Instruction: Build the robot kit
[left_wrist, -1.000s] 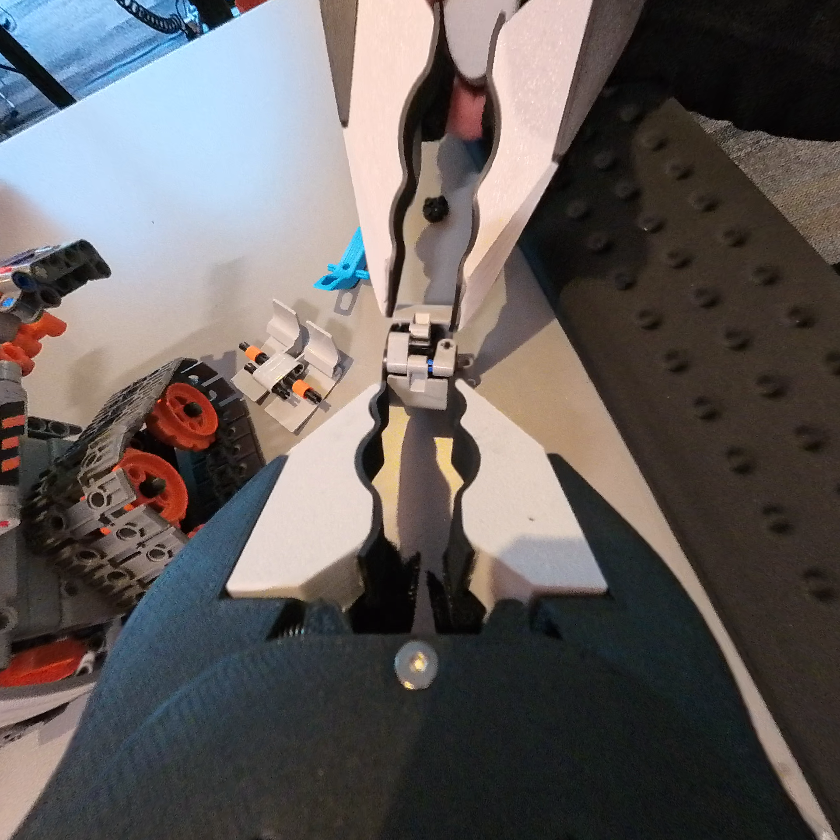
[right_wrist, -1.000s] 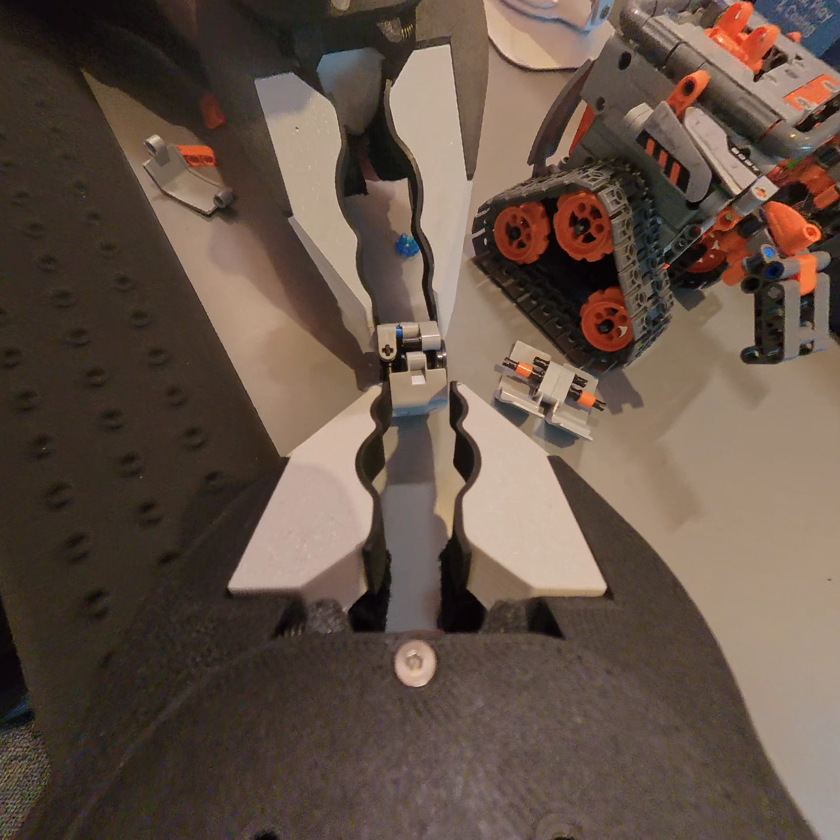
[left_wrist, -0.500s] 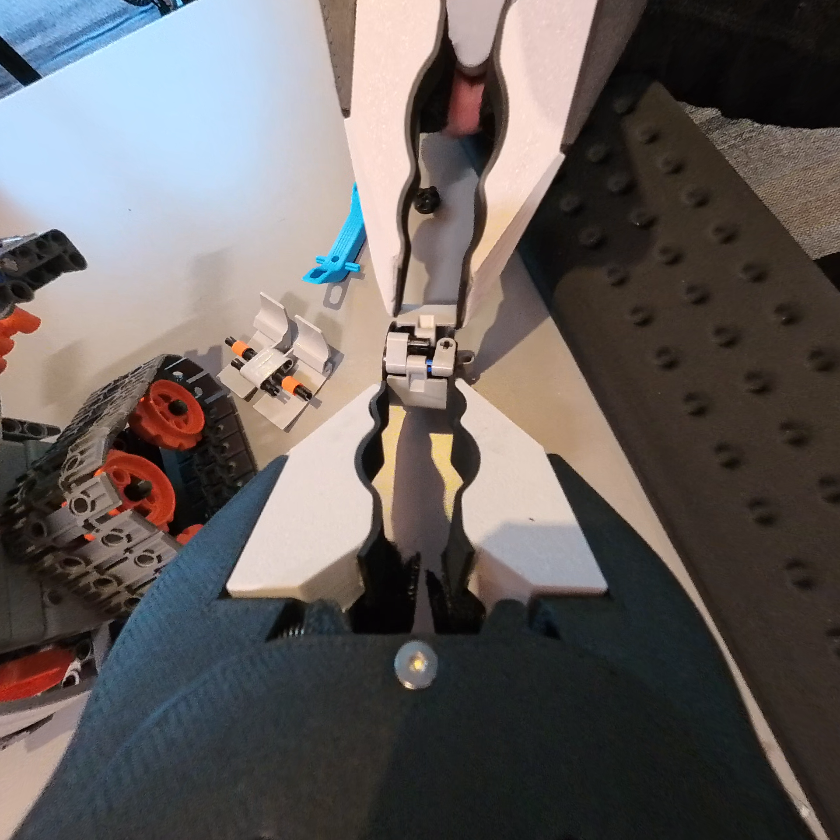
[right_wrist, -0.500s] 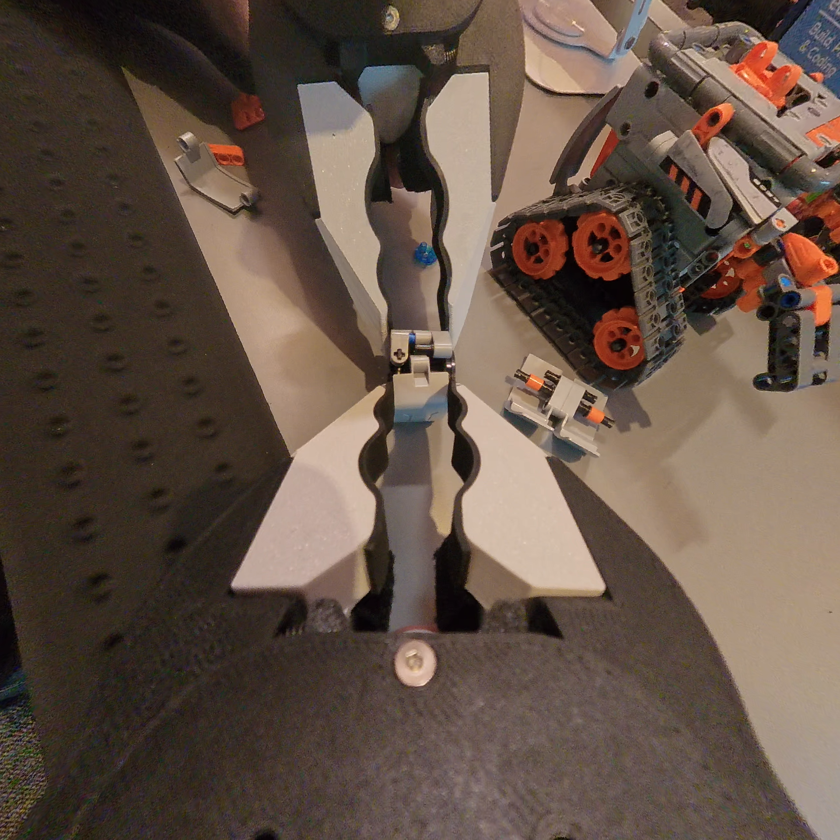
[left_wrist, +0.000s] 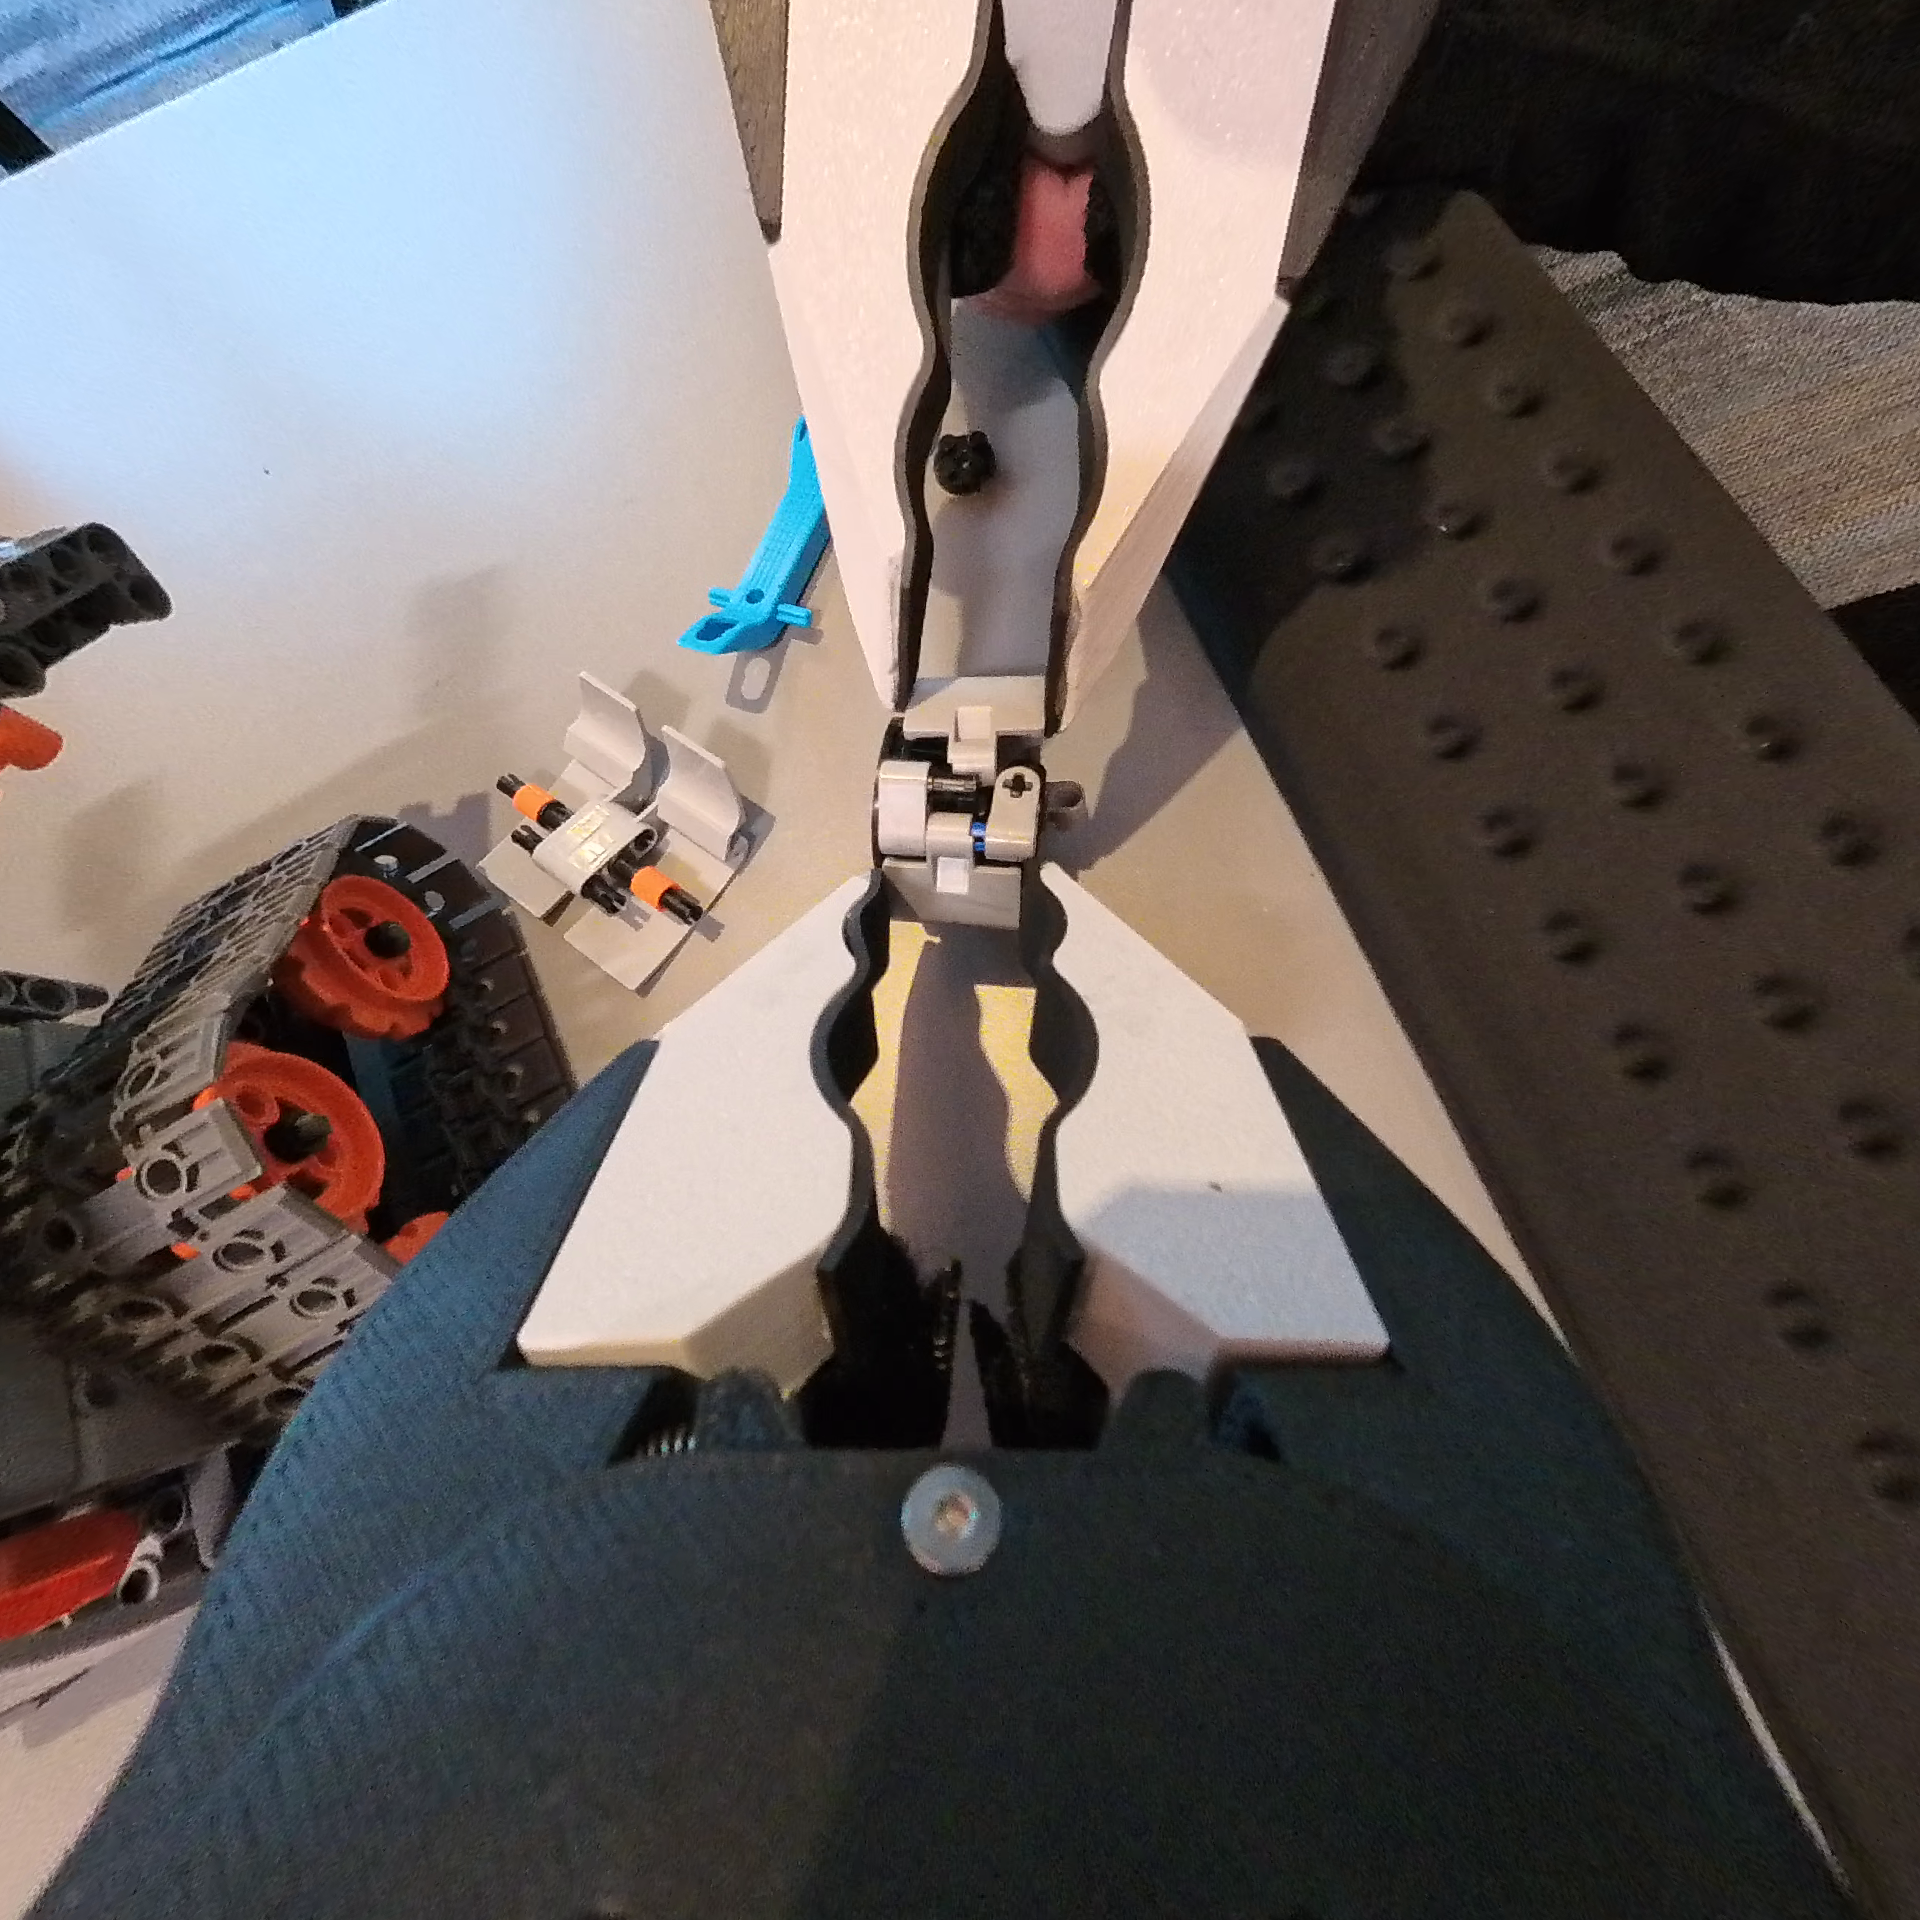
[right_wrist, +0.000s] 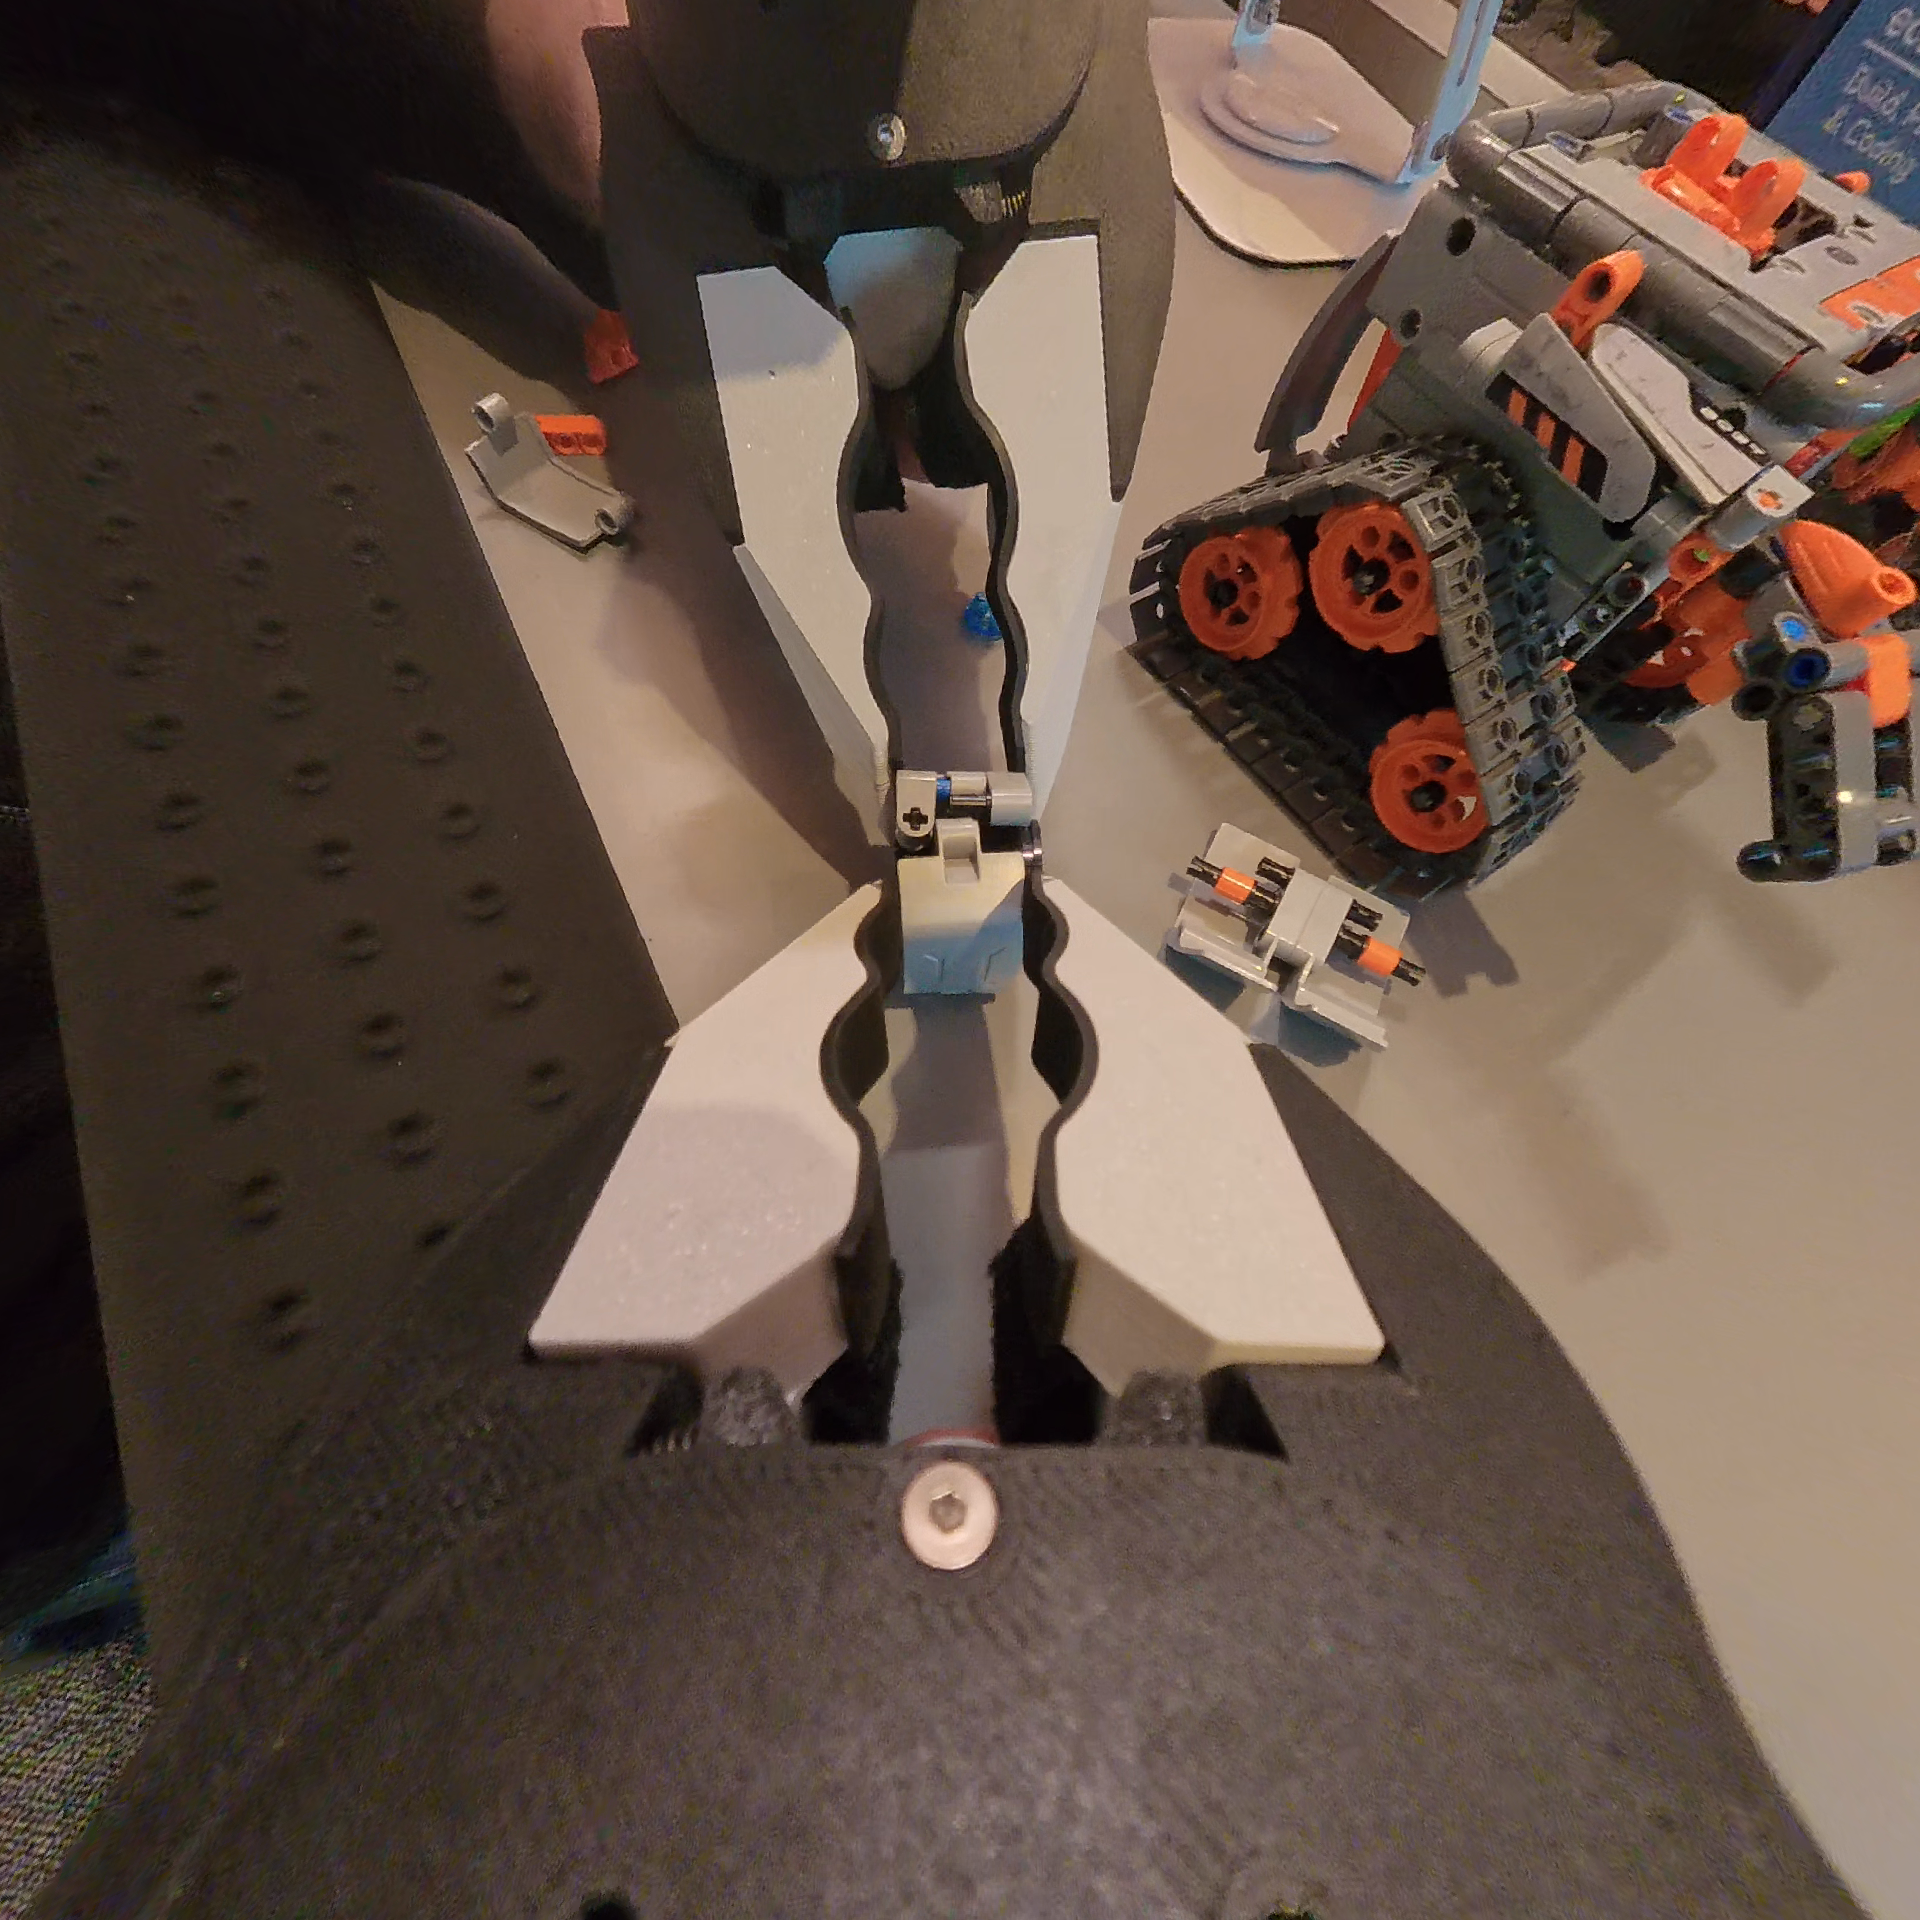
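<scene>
A small grey hinged brick assembly (left_wrist: 956, 810) is held between both grippers, tip to tip, just above the table. My left gripper (left_wrist: 956, 883) is shut on its grey plate end. My right gripper (right_wrist: 961, 904) is shut on the grey panel (right_wrist: 956, 935) at the other end. In the left wrist view the right gripper (left_wrist: 977, 696) comes in from the top. In the right wrist view the left gripper (right_wrist: 961, 764) comes in from the top, shut on the connector end (right_wrist: 961, 795).
A tracked model with orange wheels (right_wrist: 1455, 675) stands beside them and shows in the left wrist view (left_wrist: 260, 1091). A grey sub-assembly with orange pins (left_wrist: 623, 842) lies near it. A blue tool (left_wrist: 769, 582), a grey panel (right_wrist: 540, 468) and a black dimpled mat (left_wrist: 1558, 831) are nearby. Both grippers' tips are close together, under 4 cm apart.
Both grippers stay shut on the assembly. The pair has shifted slightly over the table, and the grey panel sits a little deeper between the right fingers.
</scene>
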